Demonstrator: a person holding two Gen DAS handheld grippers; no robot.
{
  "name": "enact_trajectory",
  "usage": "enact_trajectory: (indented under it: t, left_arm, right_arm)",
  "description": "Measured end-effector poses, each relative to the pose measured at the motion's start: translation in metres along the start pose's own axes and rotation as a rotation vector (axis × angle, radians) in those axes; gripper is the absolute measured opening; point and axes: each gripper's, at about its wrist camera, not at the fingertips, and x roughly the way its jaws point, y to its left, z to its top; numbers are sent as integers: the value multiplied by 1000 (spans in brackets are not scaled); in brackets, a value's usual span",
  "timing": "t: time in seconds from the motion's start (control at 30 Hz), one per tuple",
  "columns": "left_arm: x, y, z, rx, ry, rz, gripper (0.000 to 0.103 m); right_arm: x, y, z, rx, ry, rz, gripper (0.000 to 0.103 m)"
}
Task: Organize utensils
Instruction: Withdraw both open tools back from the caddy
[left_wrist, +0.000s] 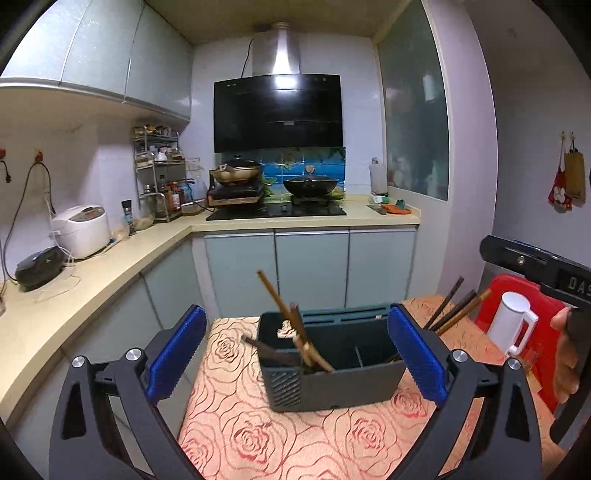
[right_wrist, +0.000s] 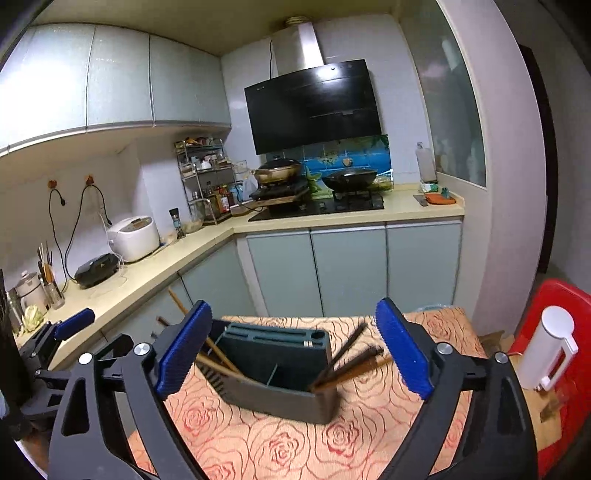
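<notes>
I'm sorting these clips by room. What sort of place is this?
A home kitchen, most likely: a range hood hangs over a stove with a wok, and a rice cooker sits on the counter.

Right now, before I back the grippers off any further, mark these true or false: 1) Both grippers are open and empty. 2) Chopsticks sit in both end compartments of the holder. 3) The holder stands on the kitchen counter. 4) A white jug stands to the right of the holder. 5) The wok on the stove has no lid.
1) True: the left gripper and right gripper stand wide, nothing between the pads.
2) True: the dark holder has chopsticks leaning in its left end and more chopsticks in its right end.
3) False: it stands on the rose-patterned tablecloth.
4) True: the white jug stands by the red stool.
5) False: the wok has a lid on.
</notes>
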Motion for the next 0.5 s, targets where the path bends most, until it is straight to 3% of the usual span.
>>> enact_trajectory:
  t: [0.17, 0.5]
  left_arm:
    - [-18, 5, -19, -10, 8, 21, 96]
    - [-45, 0, -63, -21, 31, 69, 96]
  right_arm:
    - [-14, 7, -26, -21, 13, -9, 96]
    - [-33, 23, -81, -76, 34, -48, 96]
